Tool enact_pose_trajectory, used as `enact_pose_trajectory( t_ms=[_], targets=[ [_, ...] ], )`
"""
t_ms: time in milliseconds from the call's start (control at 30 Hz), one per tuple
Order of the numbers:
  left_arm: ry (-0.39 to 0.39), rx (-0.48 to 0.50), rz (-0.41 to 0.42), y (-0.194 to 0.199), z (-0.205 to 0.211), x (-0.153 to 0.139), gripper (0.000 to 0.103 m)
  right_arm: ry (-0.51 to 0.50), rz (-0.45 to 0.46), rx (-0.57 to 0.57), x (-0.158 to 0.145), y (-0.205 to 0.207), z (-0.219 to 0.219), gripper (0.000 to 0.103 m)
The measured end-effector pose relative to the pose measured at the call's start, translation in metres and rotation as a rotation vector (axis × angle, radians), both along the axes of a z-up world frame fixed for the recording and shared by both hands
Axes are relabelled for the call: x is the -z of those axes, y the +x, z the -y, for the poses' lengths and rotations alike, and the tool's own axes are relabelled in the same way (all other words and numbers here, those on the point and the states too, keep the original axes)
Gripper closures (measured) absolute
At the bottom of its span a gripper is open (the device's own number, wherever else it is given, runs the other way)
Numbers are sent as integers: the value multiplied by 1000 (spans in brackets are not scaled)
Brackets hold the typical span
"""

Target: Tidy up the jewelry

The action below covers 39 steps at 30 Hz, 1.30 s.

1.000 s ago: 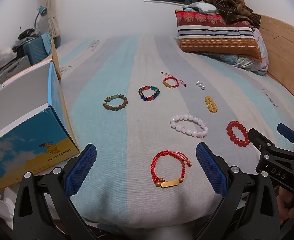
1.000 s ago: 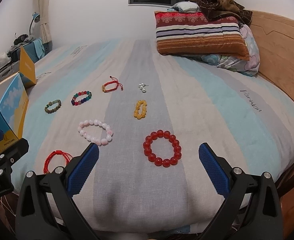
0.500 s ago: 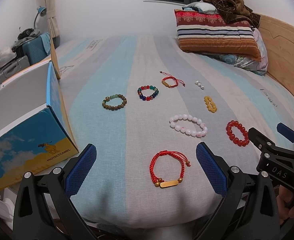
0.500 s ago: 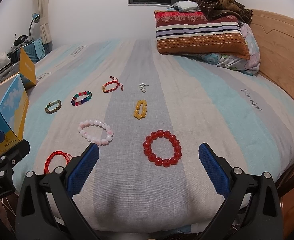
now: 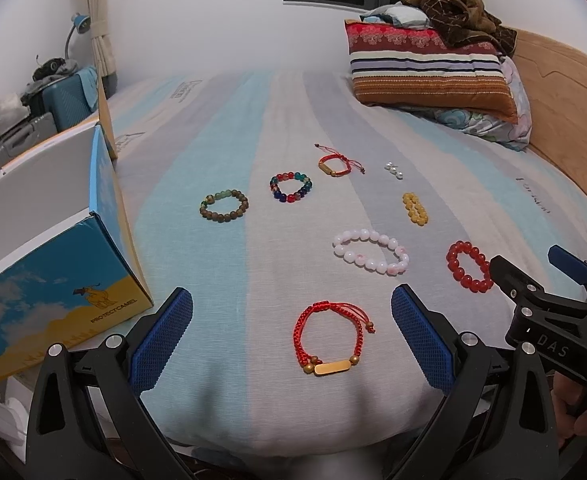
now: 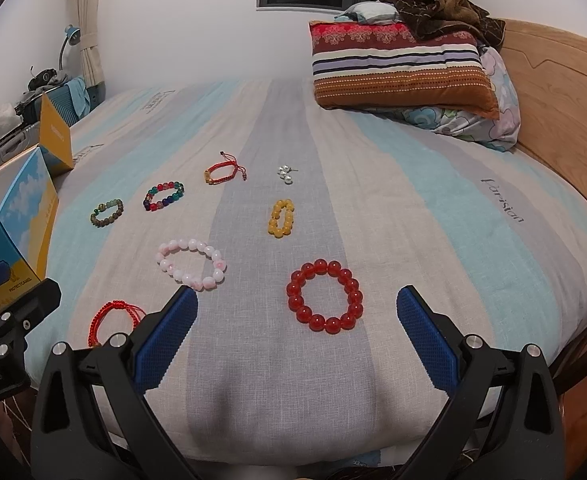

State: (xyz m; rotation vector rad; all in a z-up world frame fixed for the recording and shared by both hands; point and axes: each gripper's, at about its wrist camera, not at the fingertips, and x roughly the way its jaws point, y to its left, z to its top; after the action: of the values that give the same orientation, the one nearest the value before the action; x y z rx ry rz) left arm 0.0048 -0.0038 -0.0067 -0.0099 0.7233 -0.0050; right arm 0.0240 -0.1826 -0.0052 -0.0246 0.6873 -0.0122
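Note:
Several bracelets lie on the striped bed. A red cord bracelet with a gold bar (image 5: 330,340) lies just ahead of my open left gripper (image 5: 291,342), between its pads. A red bead bracelet (image 6: 324,301) lies just ahead of my open right gripper (image 6: 295,340). Farther off are a pink bead bracelet (image 5: 370,252), a yellow bead bracelet (image 5: 414,209), a multicolour bead bracelet (image 5: 291,187), a brown-green bead bracelet (image 5: 224,206), a second red cord bracelet (image 5: 334,164) and small pearl earrings (image 5: 393,169). Both grippers are empty.
An open blue-and-yellow cardboard box (image 5: 49,280) stands at the bed's left edge. A striped pillow (image 5: 429,70) with a brown garment lies at the far right by the wooden headboard (image 5: 565,92). Suitcases and clutter (image 5: 41,96) stand beyond the left side.
Both grippers have barely moved; the left view has shifted very slightly. No bracelet has moved.

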Motion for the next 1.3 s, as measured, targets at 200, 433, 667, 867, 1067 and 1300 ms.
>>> enact_pose_trajectory(
  t_ms=[200,433,667,867,1067,1300],
  targets=[
    [1,-7,-2,0,0,0,6,0,1,-1,-1,-1,0,7],
    [4,-2,-1,-1,0,0,6,-2,1,-4,-1,-1,-1,7],
    [0,-3,0,-2,0,-1,6,-1,2,-3,-1,-1,-1,7],
    [7,3,0,-2,2,-2,6,-5,5,-6,-1,-1,-2,7],
    [-1,8,-20,3,5,5,6,-13,-3,-4,1,4,3,7],
    [11,43,-87,29,13,31,6,27,-124,39,28,41,34,7]
  ],
)
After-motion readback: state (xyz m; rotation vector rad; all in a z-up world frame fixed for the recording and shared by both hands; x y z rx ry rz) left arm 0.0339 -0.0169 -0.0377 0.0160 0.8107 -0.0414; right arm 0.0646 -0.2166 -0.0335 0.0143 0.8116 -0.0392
